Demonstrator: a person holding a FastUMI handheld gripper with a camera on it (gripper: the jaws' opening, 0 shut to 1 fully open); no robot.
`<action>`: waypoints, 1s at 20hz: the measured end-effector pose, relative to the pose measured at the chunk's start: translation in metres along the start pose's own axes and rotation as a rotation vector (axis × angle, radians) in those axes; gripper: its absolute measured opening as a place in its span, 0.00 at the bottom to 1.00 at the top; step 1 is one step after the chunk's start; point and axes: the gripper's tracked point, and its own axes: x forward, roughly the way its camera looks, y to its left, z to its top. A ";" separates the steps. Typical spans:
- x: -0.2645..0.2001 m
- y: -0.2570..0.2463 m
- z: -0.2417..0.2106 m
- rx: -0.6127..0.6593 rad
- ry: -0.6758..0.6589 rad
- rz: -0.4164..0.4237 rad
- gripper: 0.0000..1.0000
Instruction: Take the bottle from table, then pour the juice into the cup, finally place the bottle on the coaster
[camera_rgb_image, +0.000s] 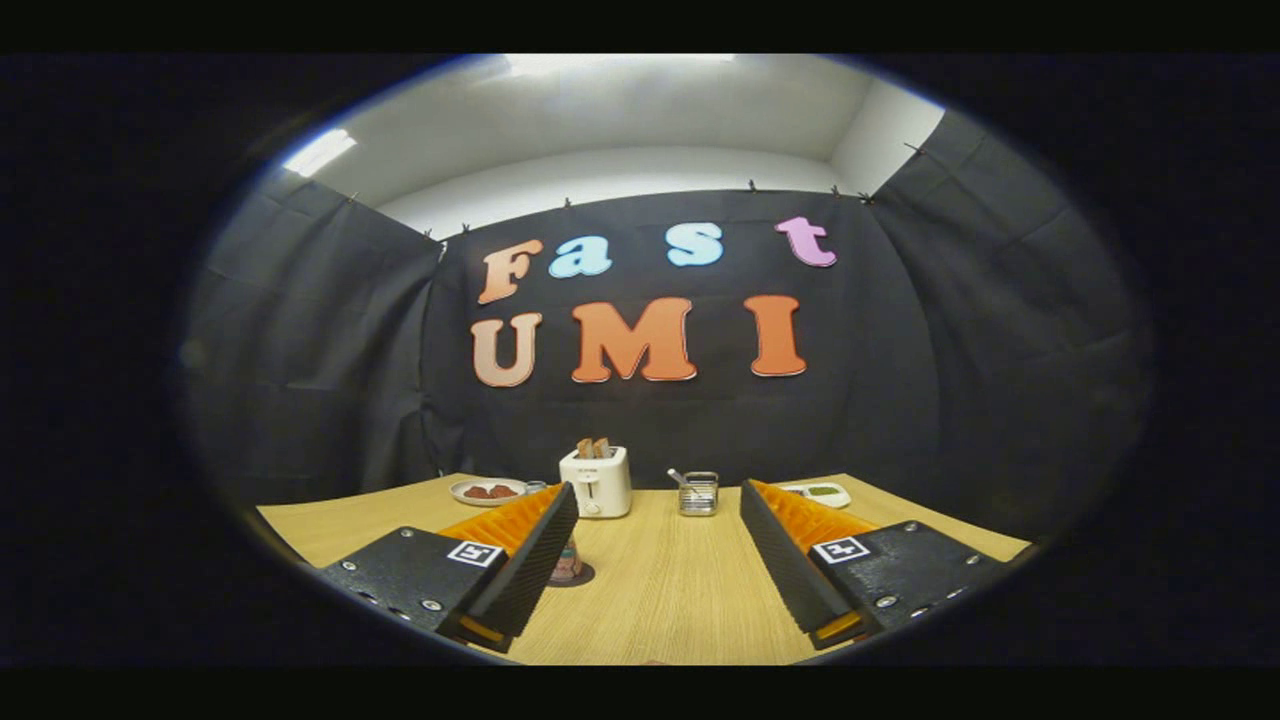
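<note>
- My fingers (530, 560) stand spread wide above the pale wooden tabletop (660, 590), grasping nothing, with bare wood between them.
- A small vessel (567, 562), mostly hidden behind my left finger, stands on a dark round mat (585, 576), perhaps the coaster. I cannot tell whether it is the bottle or the cup.
- The scene fits a bottle waiting to be lifted as well as one already set down. Any move here calls for keeping my left finger from knocking the vessel.
- The far edge carries a plate of food (488, 490), a white toaster (596, 482), a clear container (698, 494) and a white dish (822, 492).
- Black cloth walls the booth under a lit white ceiling.
</note>
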 end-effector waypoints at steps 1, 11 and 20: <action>-0.003 -0.001 0.002 -0.012 -0.008 -0.006 0.97; -0.004 0.024 0.022 -0.023 -0.114 0.033 0.97; 0.002 0.030 0.023 -0.050 -0.127 0.035 0.97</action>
